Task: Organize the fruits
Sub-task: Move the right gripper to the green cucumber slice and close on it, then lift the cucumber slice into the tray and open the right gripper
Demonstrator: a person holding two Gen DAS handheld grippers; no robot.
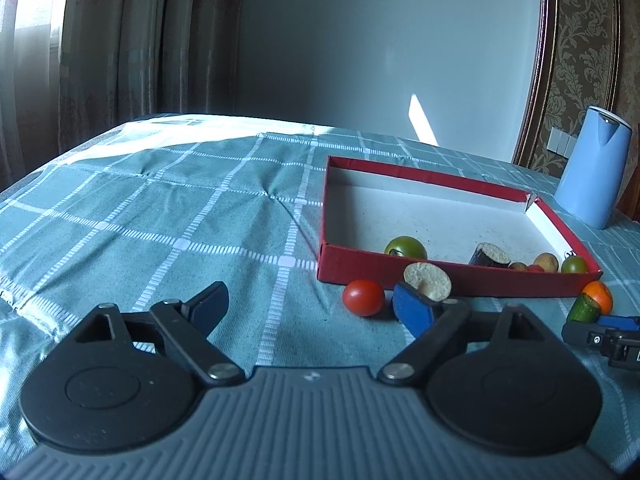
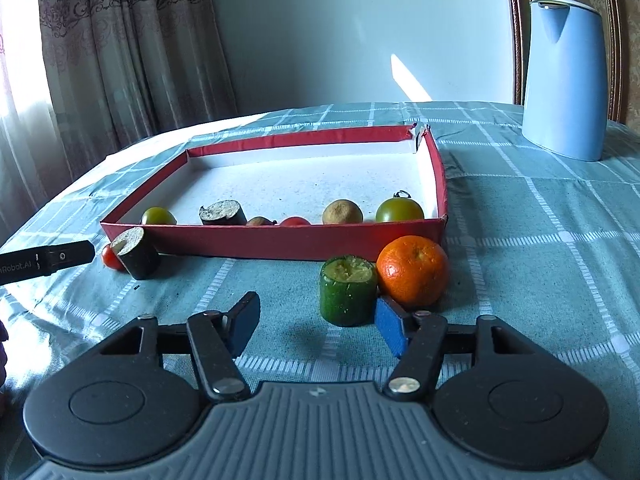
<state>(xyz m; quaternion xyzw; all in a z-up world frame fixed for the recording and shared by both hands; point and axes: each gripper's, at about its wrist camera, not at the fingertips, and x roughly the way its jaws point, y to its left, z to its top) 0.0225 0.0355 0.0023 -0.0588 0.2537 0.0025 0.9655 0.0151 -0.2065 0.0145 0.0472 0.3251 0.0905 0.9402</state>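
A: Fruit status?
B: Four pieces outside the red box (image 2: 276,240), along its near wall. My right hand-held gripper (image 2: 316,324) gapes wide toward the cucumber stub (image 2: 347,292); left hand-held gripper (image 1: 308,308) wide, empty.

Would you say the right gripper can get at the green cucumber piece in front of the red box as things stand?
Probably yes. The right gripper is open, and the cucumber piece stands upright just ahead, slightly right of centre. Only the orange crowds its right side.

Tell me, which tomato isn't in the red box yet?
The small red tomato on the cloth, just outside the box's front wall. The green tomatoes sit inside the box.
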